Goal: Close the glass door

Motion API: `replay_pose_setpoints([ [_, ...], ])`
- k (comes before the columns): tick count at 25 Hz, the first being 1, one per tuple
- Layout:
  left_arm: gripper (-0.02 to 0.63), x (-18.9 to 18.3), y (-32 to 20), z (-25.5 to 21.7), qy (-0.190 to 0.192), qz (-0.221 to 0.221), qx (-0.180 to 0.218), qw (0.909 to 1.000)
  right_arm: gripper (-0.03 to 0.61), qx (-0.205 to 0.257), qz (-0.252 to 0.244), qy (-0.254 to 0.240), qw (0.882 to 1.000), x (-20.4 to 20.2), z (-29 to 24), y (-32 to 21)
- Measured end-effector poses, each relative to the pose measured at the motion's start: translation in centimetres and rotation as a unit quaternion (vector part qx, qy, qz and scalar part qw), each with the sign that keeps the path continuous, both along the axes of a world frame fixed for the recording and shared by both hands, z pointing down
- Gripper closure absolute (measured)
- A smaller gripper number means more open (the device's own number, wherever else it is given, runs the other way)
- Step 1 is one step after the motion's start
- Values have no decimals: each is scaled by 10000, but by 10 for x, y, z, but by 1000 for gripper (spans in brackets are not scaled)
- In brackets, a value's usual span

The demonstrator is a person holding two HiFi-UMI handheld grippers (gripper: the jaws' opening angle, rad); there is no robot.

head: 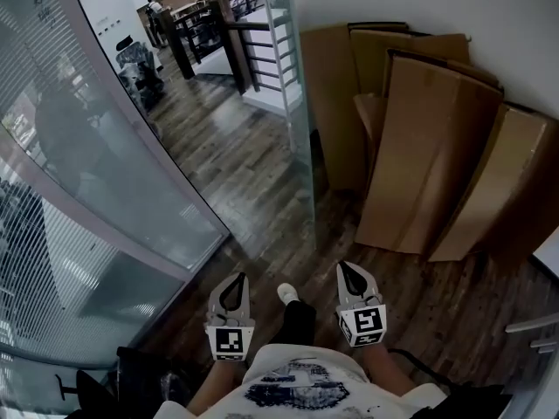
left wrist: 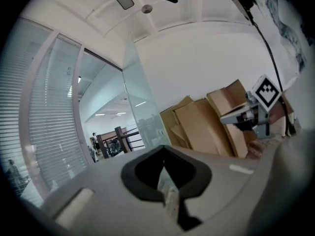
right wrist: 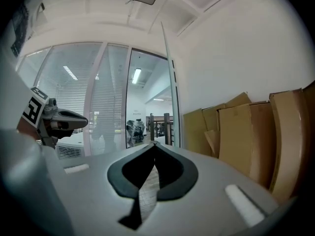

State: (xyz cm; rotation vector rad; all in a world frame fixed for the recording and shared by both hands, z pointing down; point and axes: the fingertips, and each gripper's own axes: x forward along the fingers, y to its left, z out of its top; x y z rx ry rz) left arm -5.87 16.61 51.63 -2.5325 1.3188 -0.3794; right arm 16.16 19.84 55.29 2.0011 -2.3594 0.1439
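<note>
Floor: dark wooden planks (head: 236, 164).
Door: tall clear glass door (head: 290, 85), open.
Claws: left gripper (head: 235, 279), right gripper (head: 348, 269) clenched, empty.
Risk: tips could skid off smooth glass.

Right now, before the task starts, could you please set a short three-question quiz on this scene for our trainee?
1. True or false: the glass door stands open, with the doorway beside it clear to walk through.
2. Pick one: what leans against the white wall on the right side of the head view? A. flattened cardboard B. a ladder C. a bicycle
3. Short answer: what does the right tool hold?

Key: 1 true; 2 A; 3 nothing, its jaws are shut together and empty.
</note>
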Motion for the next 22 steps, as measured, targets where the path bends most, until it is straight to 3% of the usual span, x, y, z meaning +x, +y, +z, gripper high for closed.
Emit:
replay_pose_setpoints([
  [14, 614, 26, -211, 8, 189, 205, -179, 9995, 571, -156, -8, 334, 9993, 13, -3, -199],
  [22, 614, 42, -294, 1, 249, 270, -316, 9988, 571, -309, 28, 222, 9993, 20, -8, -272],
])
